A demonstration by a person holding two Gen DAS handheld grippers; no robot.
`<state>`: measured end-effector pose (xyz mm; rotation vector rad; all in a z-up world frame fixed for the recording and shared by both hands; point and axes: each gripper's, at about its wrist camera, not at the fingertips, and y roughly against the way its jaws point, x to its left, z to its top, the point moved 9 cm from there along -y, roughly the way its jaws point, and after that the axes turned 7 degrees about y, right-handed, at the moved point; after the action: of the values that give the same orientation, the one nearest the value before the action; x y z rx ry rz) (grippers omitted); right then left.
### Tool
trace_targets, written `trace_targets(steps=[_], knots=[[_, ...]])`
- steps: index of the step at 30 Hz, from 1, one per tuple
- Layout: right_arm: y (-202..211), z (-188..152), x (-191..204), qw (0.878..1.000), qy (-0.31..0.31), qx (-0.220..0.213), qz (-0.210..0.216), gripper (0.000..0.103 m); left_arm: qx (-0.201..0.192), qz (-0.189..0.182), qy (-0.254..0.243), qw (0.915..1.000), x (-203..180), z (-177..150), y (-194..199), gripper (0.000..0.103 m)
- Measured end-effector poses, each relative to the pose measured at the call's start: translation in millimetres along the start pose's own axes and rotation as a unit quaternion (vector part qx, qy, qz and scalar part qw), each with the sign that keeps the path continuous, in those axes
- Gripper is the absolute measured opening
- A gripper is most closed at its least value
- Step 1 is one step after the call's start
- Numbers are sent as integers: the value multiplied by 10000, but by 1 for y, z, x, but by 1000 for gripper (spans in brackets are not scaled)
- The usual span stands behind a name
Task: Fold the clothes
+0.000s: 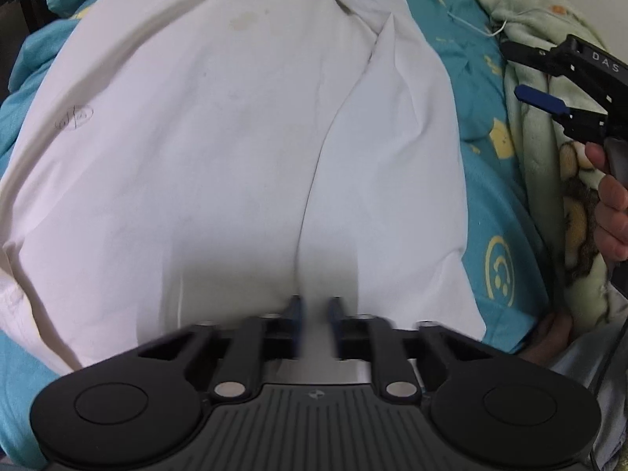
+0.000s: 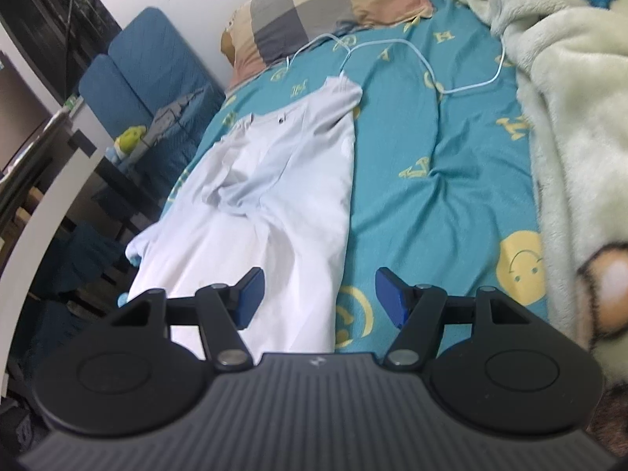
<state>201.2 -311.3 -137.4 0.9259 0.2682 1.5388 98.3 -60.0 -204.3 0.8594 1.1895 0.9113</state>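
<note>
Lying straight ahead of the left gripper [image 1: 314, 306], a white, soft cotton shirt [image 1: 219, 145] is spread on the bed's teal smiley-print sheet [image 1: 494, 204]. The fingers stand narrowly apart, holding nothing. The right gripper [image 2: 318, 298] gapes wide, the shirt ahead-left. Light, limp fabric; likely best pinched at a hem or edge.

Teal bed [image 2: 412, 149] carries white shirt [image 2: 267, 196], pillow [image 2: 322, 11], blanket [image 2: 569, 117], cable [image 2: 412, 49]
</note>
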Motion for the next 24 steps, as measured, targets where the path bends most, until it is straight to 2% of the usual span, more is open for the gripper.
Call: trace_targets(steps=[6, 14, 16, 18, 19, 21, 24], knots=[[-2, -4, 7, 9999, 65, 46, 82, 66, 125, -216, 253, 9994, 0, -11, 21, 1], [-11, -9, 10, 9998, 66, 177, 70, 66, 334, 335, 235, 9986, 13, -18, 9, 1], [-11, -13, 10, 9997, 100, 216, 27, 66, 355, 417, 251, 9982, 16, -17, 9, 4], [-10, -15, 11, 9997, 67, 235, 45, 66, 230, 304, 333, 9987, 19, -8, 17, 26], [-10, -15, 12, 9997, 42, 241, 62, 66, 78, 169, 392, 9991, 20, 1, 24, 30], [-10, -15, 14, 9997, -4, 238, 105, 66, -226, -101, 509, 9984, 23, 18, 39, 48], [-9, -11, 18, 9996, -63, 163, 201, 66, -827, -394, 965, 9911, 44, 56, 61, 61]])
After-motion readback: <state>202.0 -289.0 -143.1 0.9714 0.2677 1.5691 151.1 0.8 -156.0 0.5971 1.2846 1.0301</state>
